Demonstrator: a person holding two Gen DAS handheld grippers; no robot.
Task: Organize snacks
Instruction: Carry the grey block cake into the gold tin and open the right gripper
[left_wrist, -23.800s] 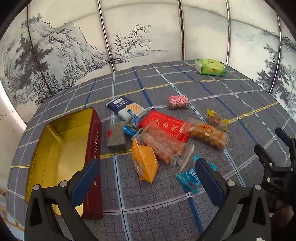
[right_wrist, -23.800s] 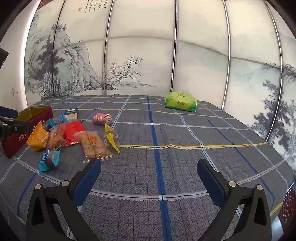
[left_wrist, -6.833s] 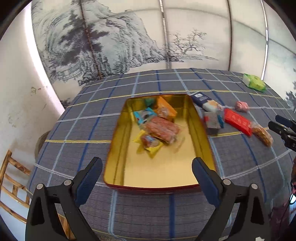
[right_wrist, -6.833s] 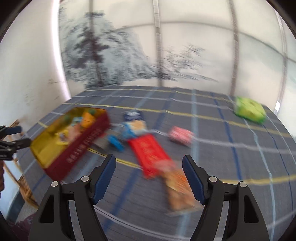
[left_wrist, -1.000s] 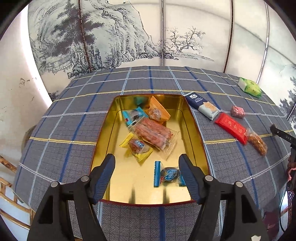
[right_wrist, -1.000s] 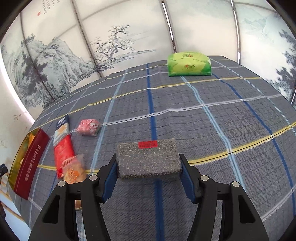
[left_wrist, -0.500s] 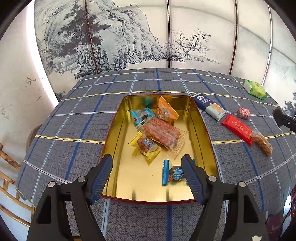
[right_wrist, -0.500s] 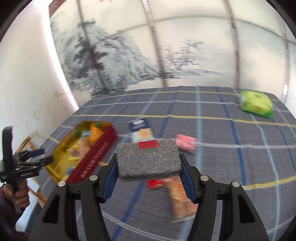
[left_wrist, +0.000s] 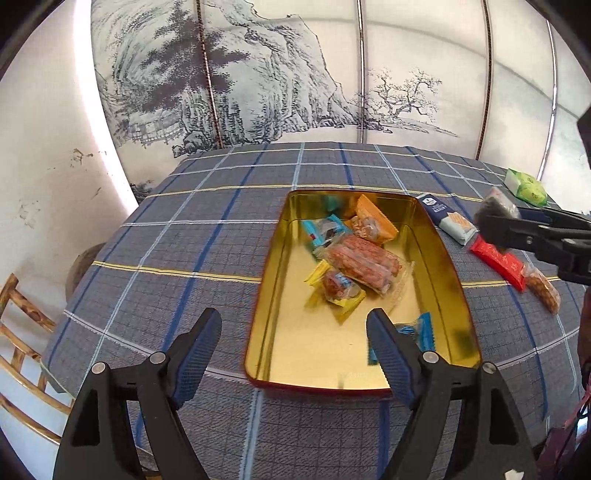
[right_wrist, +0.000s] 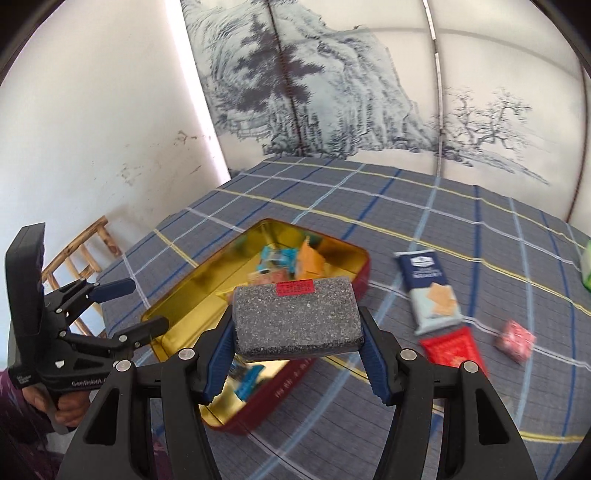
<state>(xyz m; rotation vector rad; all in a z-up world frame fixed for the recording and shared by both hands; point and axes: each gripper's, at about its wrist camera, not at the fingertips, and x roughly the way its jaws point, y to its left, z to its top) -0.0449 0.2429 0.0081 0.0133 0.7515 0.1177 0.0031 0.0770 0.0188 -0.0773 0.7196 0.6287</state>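
Note:
My right gripper is shut on a grey speckled block with a red label, held above the near side of the gold-lined red tin. In the left wrist view that block shows at the far right, beyond the tin. Several wrapped snacks lie inside, among them an orange pack and a clear pack of red sticks. My left gripper hangs over the tin's near left corner, jaws opening, nothing between them. On the cloth lie a blue cracker pack, a red packet and a pink pack.
A bag of nuts and a green pack sit on the checked cloth to the right of the tin. A wooden chair stands off the table's left edge. A hand holds the left gripper's handle. A painted screen backs the table.
My right gripper has swung left with the grey block, from over the open cloth to above the tin. The left gripper's jaws have widened and it has shifted a little left.

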